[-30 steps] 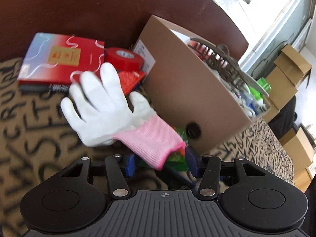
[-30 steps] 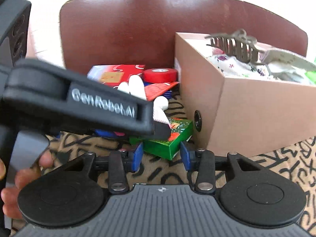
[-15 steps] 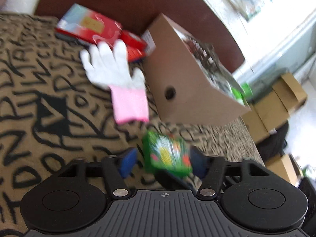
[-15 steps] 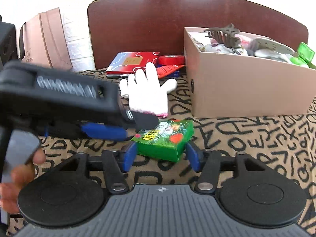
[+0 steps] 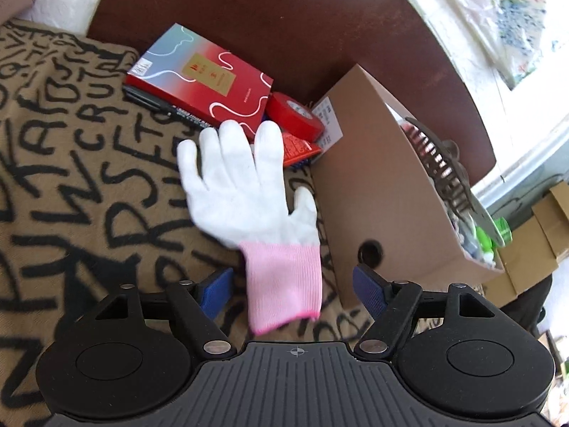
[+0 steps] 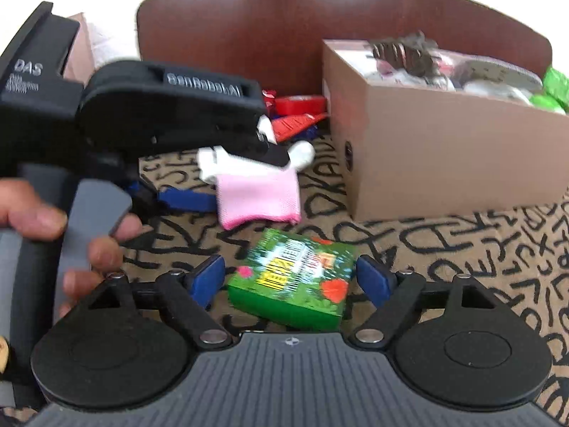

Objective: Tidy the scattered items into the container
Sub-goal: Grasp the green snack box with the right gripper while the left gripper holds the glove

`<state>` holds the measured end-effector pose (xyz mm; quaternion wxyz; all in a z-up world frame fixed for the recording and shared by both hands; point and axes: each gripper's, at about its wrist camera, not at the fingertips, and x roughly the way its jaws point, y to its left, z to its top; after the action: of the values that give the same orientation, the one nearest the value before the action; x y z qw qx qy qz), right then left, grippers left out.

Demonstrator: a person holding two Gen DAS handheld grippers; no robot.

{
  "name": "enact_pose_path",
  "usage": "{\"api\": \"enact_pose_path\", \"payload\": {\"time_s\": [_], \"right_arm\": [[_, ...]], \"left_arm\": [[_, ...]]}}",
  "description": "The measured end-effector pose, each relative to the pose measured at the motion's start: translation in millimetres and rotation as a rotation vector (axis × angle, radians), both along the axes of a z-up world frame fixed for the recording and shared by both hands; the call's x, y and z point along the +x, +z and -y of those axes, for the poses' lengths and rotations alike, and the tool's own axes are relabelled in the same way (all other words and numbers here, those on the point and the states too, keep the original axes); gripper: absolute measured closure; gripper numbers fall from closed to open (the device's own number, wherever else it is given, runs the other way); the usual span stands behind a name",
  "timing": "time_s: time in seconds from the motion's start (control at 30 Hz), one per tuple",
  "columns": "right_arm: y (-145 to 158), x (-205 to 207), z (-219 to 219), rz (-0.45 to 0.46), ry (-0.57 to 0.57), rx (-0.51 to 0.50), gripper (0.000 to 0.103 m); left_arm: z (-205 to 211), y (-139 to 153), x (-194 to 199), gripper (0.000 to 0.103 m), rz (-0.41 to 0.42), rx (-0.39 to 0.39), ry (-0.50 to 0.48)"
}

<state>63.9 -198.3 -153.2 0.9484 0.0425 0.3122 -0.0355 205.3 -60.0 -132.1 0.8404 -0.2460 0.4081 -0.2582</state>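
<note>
Two tools, both spread wide and holding nothing: my left tool (image 5: 293,286) straddles the pink cuff of the glove (image 5: 249,192), my right tool (image 6: 290,277) brackets the green box (image 6: 295,279), and the cardboard box (image 6: 444,149) sits far right.

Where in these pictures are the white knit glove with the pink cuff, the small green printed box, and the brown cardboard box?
White knit glove with pink cuff (image 5: 245,199): left wrist view, on its palm.
Small green printed box (image 6: 295,277): right wrist view, on its top face.
Brown cardboard box (image 6: 444,149): right wrist view, on its front wall.
</note>
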Motion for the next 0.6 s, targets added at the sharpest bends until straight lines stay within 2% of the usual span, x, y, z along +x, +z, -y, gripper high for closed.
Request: {"api": "enact_pose_path", "payload": {"time_s": [0.03,0.07,0.1,0.17,0.2,0.27,0.37,0.4,0.43,0.5,0.57,0.6], "right_arm": [[-1.9,1.5,3.1,-0.006,-0.014,0.003,0.021],[-3.5,2.4,6.2,-0.01,-0.021,0.006,0.026],[-4.6,3.4,9.9,-0.017,-0.024,0.012,0.034],[-5.3,3.5,18.1,-0.02,-0.035,0.035,0.037],[-5.1,2.6,21.7,-0.019,-0.036,0.043,0.037],[-5.3,-0.1,26.5,-0.019,-0.04,0.036,0.037],[-5.9,-1.9,29.5,-0.021,-0.04,0.03,0.037],[-5.5,-1.6,29.1,-0.019,-0.042,0.029,0.036],[-4.5,-1.2,28.2,-0.018,-0.043,0.03,0.035],[-3.3,-0.4,27.8,-0.013,-0.042,0.034,0.035],[-2.4,-0.1,28.5,-0.012,-0.045,0.029,0.036],[-2.3,0.0,29.7,-0.013,-0.043,0.03,0.037]], "left_arm": [[2.5,-0.8,3.7,0.021,-0.005,-0.004,-0.006],[5.1,-1.4,7.1,0.028,-0.011,-0.004,-0.019],[7.2,-1.9,9.2,0.045,-0.017,-0.002,-0.034],[9.2,-5.6,11.6,0.071,-0.042,-0.002,-0.066],[8.1,-8.2,10.8,0.081,-0.052,-0.006,-0.075],[4.7,-11.9,5.5,0.091,-0.057,0.003,-0.073],[-1.4,-15.0,-0.5,0.09,-0.062,-0.008,-0.059],[-2.2,-14.9,-1.0,0.075,-0.061,-0.013,-0.056],[-1.7,-14.0,-1.1,0.072,-0.054,-0.015,-0.049],[0.2,-10.2,0.1,0.051,-0.032,-0.006,-0.03],[4.0,-7.0,3.7,0.048,-0.03,-0.003,-0.027],[6.0,-5.6,4.3,0.051,-0.029,0.004,-0.031]]}}
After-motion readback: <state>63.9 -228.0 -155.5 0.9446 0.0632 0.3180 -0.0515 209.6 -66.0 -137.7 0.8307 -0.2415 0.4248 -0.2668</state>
